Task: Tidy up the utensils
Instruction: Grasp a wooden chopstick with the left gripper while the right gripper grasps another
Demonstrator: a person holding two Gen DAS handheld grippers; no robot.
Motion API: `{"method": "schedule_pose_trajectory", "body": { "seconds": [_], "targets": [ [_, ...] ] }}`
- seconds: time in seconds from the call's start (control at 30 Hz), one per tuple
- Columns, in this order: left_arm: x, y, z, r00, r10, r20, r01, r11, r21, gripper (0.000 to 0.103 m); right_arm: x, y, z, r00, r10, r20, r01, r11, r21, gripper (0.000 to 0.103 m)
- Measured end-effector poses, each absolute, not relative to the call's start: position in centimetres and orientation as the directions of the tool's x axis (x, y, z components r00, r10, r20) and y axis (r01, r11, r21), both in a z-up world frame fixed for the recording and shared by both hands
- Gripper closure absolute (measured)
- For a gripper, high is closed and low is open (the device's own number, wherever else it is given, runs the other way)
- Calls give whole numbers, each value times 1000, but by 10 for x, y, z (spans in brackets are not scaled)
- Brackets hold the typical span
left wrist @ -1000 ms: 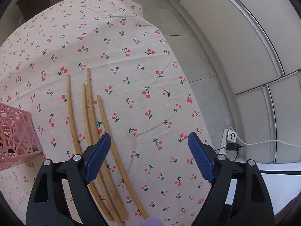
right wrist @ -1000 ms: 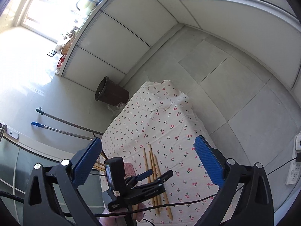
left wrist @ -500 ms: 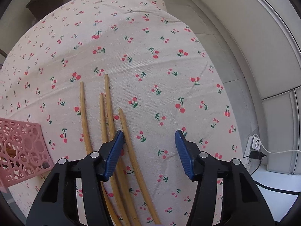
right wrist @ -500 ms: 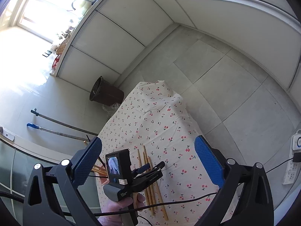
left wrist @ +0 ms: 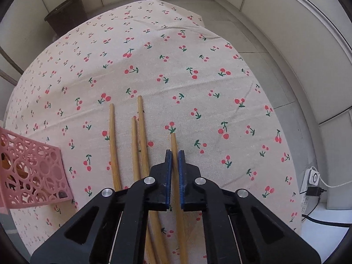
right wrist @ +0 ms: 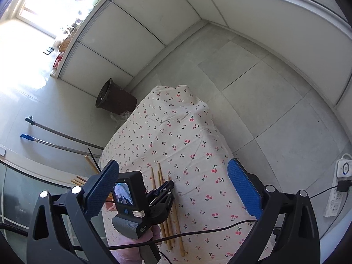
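Observation:
Several wooden chopsticks (left wrist: 140, 132) lie side by side on the cherry-print tablecloth (left wrist: 198, 77). My left gripper (left wrist: 173, 154) is shut on the rightmost chopstick (left wrist: 173, 140), which still lies on the cloth. From the right wrist view the left gripper (right wrist: 169, 184) shows low over the chopsticks (right wrist: 159, 173). My right gripper (right wrist: 173, 182) is open and empty, held high above the table. A pink perforated basket (left wrist: 28, 171) stands at the left with chopsticks inside.
A dark bin (right wrist: 115, 99) stands on the floor beyond the table's far end. A power strip with a charger (right wrist: 341, 187) lies on the floor to the right. Two long poles (right wrist: 61, 143) lie on the floor at left.
My left gripper has come down and forward to the chopsticks and its jaws have shut on the rightmost one. The right gripper has barely moved.

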State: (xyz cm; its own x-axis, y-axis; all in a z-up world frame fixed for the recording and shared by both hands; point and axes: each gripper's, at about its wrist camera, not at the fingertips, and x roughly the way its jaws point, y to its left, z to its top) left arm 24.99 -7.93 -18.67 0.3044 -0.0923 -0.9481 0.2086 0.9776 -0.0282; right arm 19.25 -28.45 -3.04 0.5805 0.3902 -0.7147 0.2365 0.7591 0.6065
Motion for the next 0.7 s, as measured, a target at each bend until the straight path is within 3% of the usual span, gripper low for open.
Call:
{"method": "schedule_pose_trajectory", "body": {
  "seconds": [0.23,0.5,0.63,0.7],
  "targets": [
    [180,-38,-132,358,-252,-899,281,947,-154,99,212,-252,-60,503,387,-773,214,811,544,7],
    [100,38,-61,452,-428,-782,256,903,-346,99,236,-167,-105,406,304,-862,77,928,364,8],
    [73,64,-44,485,-463,-742,260,887,-382,99,256,-143,-134,333,337,-881,94,917,387,33],
    [65,72,-40,493,-477,-728,258,879,-401,99,263,-133,-144,329,332,-884,113,915,386,35]
  ]
}}
